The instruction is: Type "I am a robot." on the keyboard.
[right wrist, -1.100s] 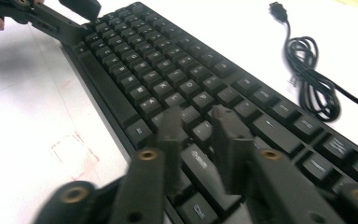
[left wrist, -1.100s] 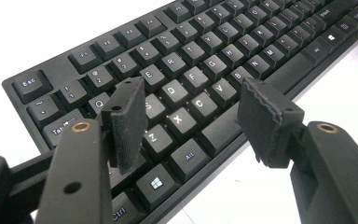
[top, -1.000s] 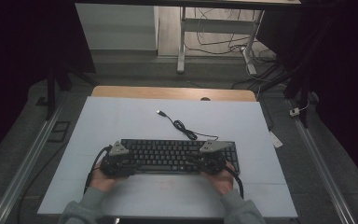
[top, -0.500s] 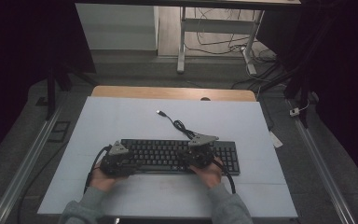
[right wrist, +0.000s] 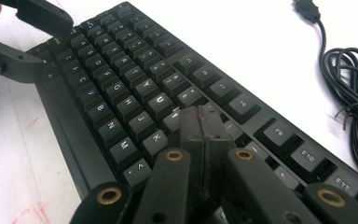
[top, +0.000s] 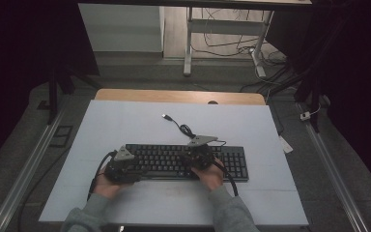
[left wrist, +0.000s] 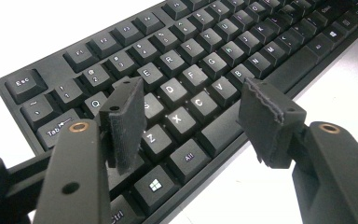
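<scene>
A black full-size keyboard (top: 186,162) with pale legends on its keys lies flat on the white table top (top: 125,125), at about six o'clock from the table's centre, close to the person's edge. Its long axis runs from nine o'clock to three o'clock, key rows facing the person. Its dark cable (top: 183,128) trails off toward twelve o'clock, the plug lying loose. The left gripper (left wrist: 191,126) hangs over the left-hand letter keys with its jaws well apart, nothing between them. The right gripper (right wrist: 200,135) has its jaws pressed together, tips down on the keys right of centre.
</scene>
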